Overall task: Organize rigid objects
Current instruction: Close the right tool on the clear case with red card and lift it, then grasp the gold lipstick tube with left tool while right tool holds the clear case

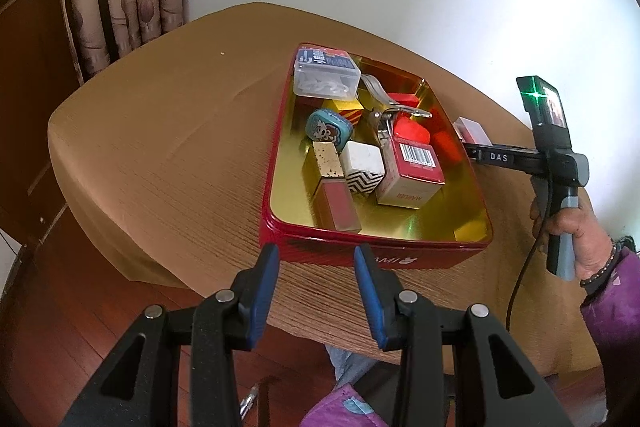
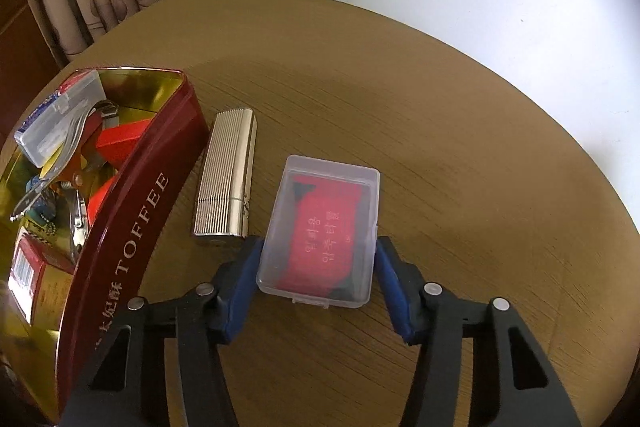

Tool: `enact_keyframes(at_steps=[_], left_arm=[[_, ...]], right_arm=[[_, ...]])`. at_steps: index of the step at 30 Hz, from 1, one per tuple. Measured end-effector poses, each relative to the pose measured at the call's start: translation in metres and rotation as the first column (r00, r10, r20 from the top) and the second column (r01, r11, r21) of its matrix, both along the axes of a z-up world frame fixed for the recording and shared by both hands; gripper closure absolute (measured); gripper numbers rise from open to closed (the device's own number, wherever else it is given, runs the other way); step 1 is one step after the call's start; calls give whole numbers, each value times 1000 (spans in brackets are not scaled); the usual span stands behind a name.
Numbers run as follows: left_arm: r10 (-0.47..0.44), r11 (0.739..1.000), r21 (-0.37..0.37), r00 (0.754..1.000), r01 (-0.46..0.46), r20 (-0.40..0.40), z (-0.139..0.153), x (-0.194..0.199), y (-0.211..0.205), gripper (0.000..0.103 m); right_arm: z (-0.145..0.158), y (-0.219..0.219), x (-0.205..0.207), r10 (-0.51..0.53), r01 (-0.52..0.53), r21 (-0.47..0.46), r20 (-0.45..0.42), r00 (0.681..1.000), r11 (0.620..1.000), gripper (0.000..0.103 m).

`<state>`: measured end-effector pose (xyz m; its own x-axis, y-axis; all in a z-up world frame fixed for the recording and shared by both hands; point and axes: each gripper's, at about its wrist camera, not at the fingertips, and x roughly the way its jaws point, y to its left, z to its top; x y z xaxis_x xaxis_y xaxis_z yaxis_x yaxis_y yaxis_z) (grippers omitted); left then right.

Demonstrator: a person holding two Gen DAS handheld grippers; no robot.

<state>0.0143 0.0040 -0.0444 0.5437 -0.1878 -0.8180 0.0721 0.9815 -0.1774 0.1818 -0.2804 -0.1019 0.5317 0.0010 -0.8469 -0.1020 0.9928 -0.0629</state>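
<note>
Two blue pads of the right gripper (image 2: 318, 269) flank a clear case (image 2: 320, 231) with a red card inside; it lies flat on the desk (image 2: 440, 131). The left pad touches its edge, the right one sits against or just off it, so a firm grip cannot be told. Just beside the case lies a ribbed silver box (image 2: 226, 179), next to the red tin (image 2: 132, 203). The tin holds small boxes, a clear box and metal pliers. The left gripper (image 1: 316, 291) hovers before the tin's near wall, jaws apart and empty.
</note>
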Motion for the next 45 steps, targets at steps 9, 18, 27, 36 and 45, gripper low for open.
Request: enact_keyframes(at_steps=[9,18,27,36,45], left_arm=[[-133,987,-93,991,135,29,16,-11,-18,63],[-289,948,-114,954,297,78,79,21,-130,63],[-153,980,-159,970,124,-186,55,152,-200,63],[-97,995,-29,955,92,-280,22,198,-224,63],[4,995,95,941,30,-338,-13,222,-225,63]], right_arm=[[-2,-129,-96,-258,259,-33,36,966,965,51],[-10,-208,-163,-348,346,41,110,931,937,51],[-14,-206,-171,-310,301,84,145,939,950,51],[-8,-231,-190,-262,238,150,170,950,960,51],[5,-238,-196,-233,202,178,179,956,963,51]])
